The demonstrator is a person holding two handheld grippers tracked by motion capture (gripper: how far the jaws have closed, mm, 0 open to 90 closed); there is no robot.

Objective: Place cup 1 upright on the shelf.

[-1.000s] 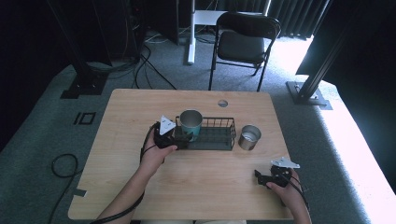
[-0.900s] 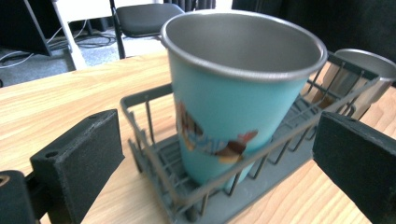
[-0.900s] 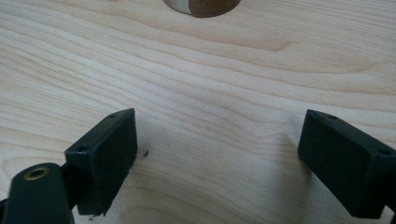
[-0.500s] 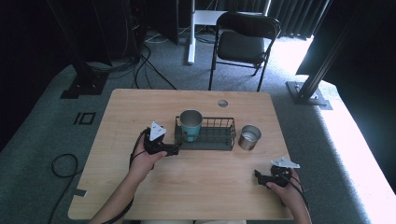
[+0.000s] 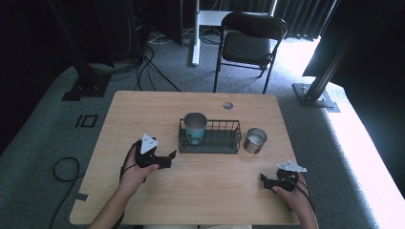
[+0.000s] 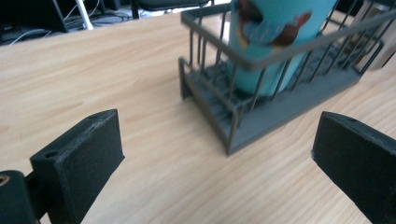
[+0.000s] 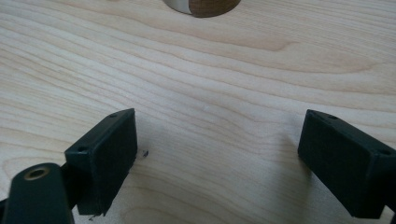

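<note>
Between the left claw's (image 6: 219, 154) spread jaws, cartoon print marks the teal cup (image 6: 275, 42).

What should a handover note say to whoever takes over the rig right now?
Left gripper: open, empty, just off the wire rack's left end, aimed at it.
Right gripper: open, empty, low over the table near its front right.
Teal cup: upright in the rack's left end.
Steel cup: on the table beside the rack's right end.
Done: teal cup racked.
Left, probably: steel cup into the rack.
</note>
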